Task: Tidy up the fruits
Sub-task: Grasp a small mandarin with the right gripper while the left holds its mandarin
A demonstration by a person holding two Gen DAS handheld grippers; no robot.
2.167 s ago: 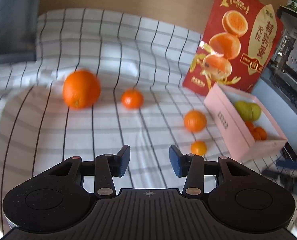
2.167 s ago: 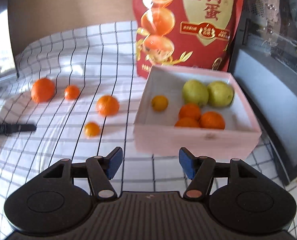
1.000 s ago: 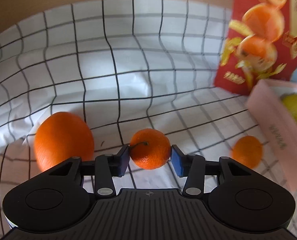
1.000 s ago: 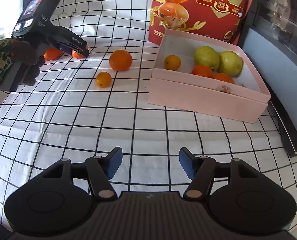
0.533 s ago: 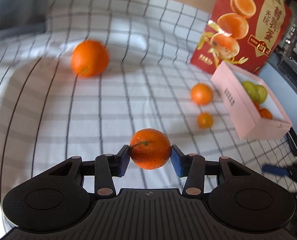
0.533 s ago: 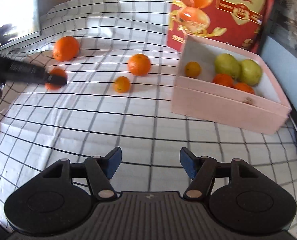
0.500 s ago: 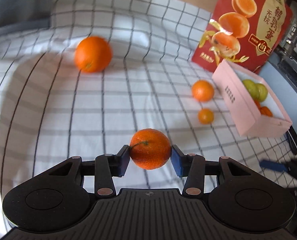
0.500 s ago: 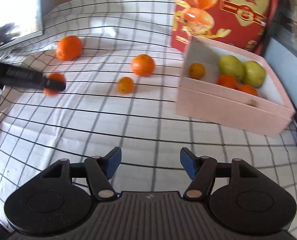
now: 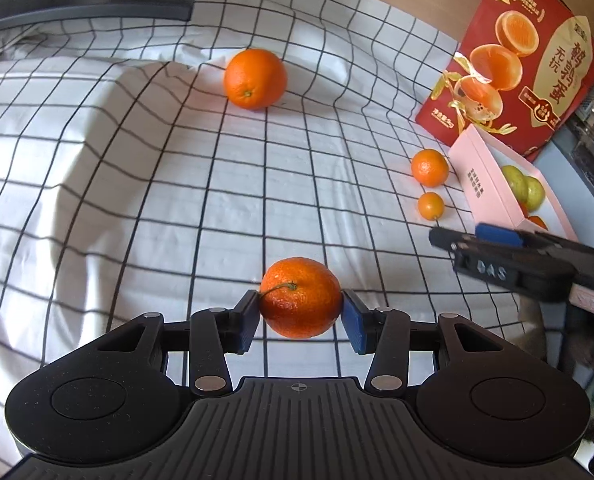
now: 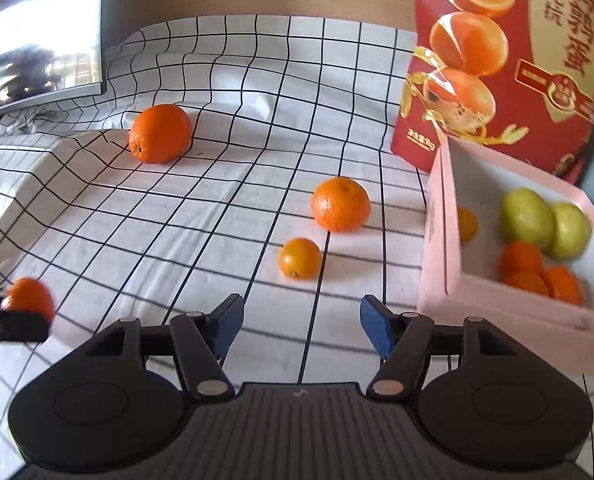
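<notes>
3 loose citrus fruits lay on the checked cloth (image 10: 217,216) beside the pink box (image 10: 437,240) as I worked the rig from afar. My left gripper (image 9: 300,316) pinched a stemmed mandarin (image 9: 300,298) between its blue pads, holding it above the cloth and well short of the pink box (image 9: 485,184), on the side away from the red carton (image 9: 529,68). My right gripper (image 10: 301,326) had its fingers spread with nothing between them, just beside the box's near corner. In the left wrist view that right gripper (image 9: 457,240) showed in front of the box's near end.

Nearest the box sat a medium orange (image 10: 340,204) and, just beside it on the side closer to me, a small kumquat-sized fruit (image 10: 299,258). A large orange (image 10: 160,133) lay well apart from the box, toward the far side of the cloth where it rose in folds. The red carton (image 10: 509,52), printed with halved oranges, stood upright directly behind the box.

Inside the box, 2 green-yellow fruits (image 10: 545,224) rested touching each other against the far wall, 3 small oranges (image 10: 537,270) clustered in front of them, and 1 small yellow-orange fruit (image 10: 467,224) sat by the wall facing the loose fruit.
</notes>
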